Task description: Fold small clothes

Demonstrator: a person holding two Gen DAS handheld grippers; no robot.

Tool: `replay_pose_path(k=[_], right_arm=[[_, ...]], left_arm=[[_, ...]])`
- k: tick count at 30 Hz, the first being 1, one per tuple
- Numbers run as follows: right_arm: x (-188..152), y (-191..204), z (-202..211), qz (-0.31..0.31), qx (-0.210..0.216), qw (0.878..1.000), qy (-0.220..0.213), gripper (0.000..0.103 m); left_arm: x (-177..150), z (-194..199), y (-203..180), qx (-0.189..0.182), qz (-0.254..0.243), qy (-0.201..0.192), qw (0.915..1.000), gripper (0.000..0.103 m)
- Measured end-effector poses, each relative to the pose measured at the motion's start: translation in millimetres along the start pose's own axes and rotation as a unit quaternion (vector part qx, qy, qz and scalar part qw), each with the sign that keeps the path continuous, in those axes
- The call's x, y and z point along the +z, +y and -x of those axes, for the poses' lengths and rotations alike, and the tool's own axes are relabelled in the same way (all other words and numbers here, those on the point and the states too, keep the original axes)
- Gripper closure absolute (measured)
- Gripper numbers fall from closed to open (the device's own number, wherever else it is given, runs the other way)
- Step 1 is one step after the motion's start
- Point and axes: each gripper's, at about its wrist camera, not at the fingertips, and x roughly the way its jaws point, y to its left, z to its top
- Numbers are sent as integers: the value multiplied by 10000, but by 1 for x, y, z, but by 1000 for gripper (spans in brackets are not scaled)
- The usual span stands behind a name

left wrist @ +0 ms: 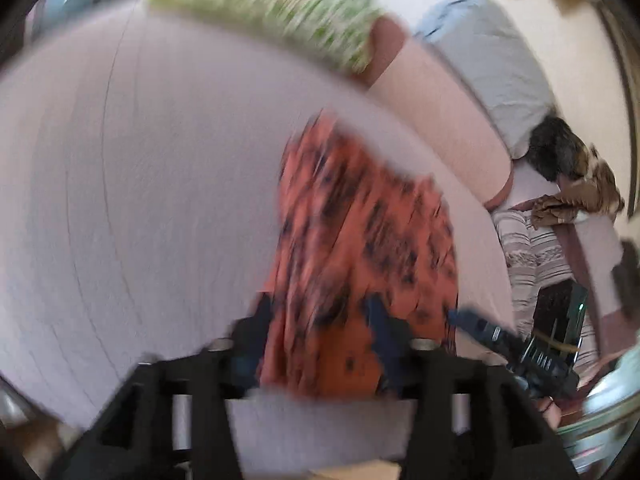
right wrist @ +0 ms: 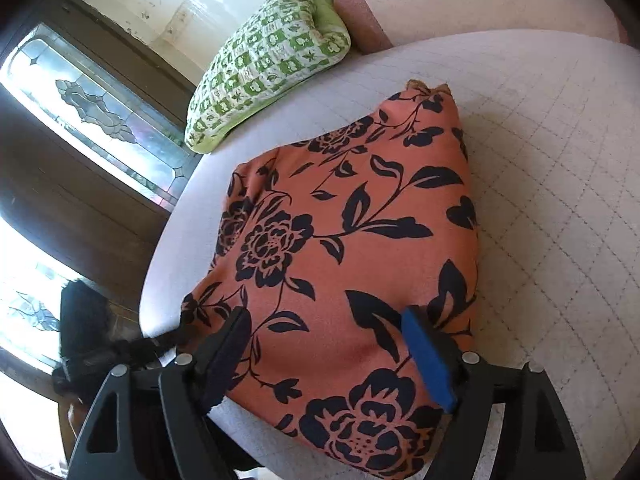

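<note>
Now the right gripper point(right wrist: 326, 354) hangs open over the near edge of the orange floral cloth point(right wrist: 348, 240), which runs lengthwise away across the bed point(right wrist: 560, 200); left gripper point(left wrist: 320, 320) open too.

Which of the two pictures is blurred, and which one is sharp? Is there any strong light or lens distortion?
Left wrist view: heavy motion blur smears the orange floral garment and the green quilt. Right wrist view: sharp, so the garment's black flowers read clearly; bright daylight through the patterned window washes out the left edge. Both views: fisheye lens bends the pale cushion into curves, with dark corners.
</note>
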Motion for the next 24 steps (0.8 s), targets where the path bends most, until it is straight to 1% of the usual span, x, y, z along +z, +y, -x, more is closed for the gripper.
replay_pose_path(k=[1,2,3,4,5,6,7,8,9,10,11,12,13,15,17,20,21,22,23,24], right_arm=[[-1,-3,2,-51,67,10000,1,22],[-1,-5,3,-100,121,9999,-1,22],[-1,-7,3,-159,176,9997,-11,22],[0,-6,2,-210,231,9995,-24,22],[0,-6,2,-236,264,9994,-30,22],[0,-7,1,-256,298,9992,-36,22],[-1,-8,2,-279,344,9990,-43,22],[-1,-9,2,-297,378,9988,-53,22],[-2,-11,3,-316,420,9986,-71,22],[-3,-11,2,-318,443,9985,-85,22],[-4,-11,2,-303,466,9984,-101,22],[-5,-11,2,-293,482,9984,-107,22],[-6,-11,2,-275,519,9982,-102,22],[-9,-10,0,-213,555,9982,-35,22],[-11,-9,-2,-183,564,9982,-7,22],[-13,-9,-2,-224,593,9980,0,20],[-12,-8,-2,-244,584,9980,26,20],[-11,-7,-1,-250,574,9980,60,20],[-9,-6,1,-254,566,9981,68,20],[-7,-5,4,-266,581,9979,36,20]], left_arm=[[10,0,-7,13,-164,-130,9998,38],[27,-8,-13,-46,-371,-163,9992,38],[39,-19,-15,-71,-485,-137,9987,38],[53,-37,-15,25,-585,-54,9983,38],[62,-54,-11,154,-583,42,9982,39],[73,-73,-4,178,-488,207,9984,40],[84,-87,2,72,-332,338,9988,40],[91,-99,8,-64,-166,424,9989,48],[98,-110,12,-129,-39,482,9987,64],[100,-118,20,-190,96,584,9981,73],[104,-127,28,-242,308,718,9967,78],[107,-134,40,-318,640,760,9945,79],[108,-139,52,-491,949,824,9909,80],[107,-140,63,-720,1144,902,9867,80],[109,-140,60,-751,1009,932,9877,80],[111,-135,59,-815,994,967,9870,77],[112,-128,53,-722,778,891,9904,74],[113,-122,46,-644,539,789,9933,74],[113,-116,39,-606,308,679,9954,71],[116,-113,33,-601,176,595,9963,67]])
